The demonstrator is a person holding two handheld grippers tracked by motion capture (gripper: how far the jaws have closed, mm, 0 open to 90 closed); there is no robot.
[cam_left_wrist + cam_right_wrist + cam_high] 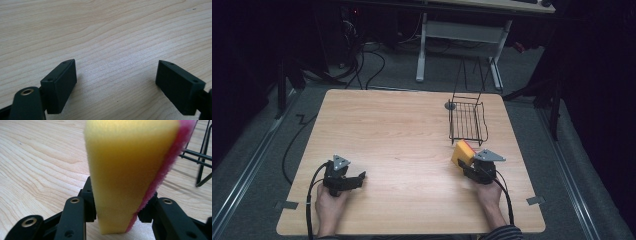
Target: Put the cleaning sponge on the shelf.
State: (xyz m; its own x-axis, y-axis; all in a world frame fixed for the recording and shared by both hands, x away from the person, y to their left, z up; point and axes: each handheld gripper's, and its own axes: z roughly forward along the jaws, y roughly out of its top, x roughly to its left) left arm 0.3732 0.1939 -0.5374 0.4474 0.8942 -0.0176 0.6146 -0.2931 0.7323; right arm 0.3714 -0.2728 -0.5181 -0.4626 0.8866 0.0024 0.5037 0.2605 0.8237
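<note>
Wooden table (pixel 402 130), dark room. Right gripper (pixel 117 212): jaws clamped on yellow sponge (pixel 127 170), long axis apparently running forward; wire rack (pixel 466 121) just beyond. Left gripper (pixel 116 82): wide, empty, well apart.

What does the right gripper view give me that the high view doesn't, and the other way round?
Right gripper view alone: the sponge up close, yellow foam with a pink scouring face along one side, both pads squeezing its lower end.

High view alone: the left gripper, open on bare wood, the person's hands, and the whole layout, with the wire rack just beyond the sponge.

Both: the right gripper shut on the sponge, part of the rack, and the wooden table.
</note>
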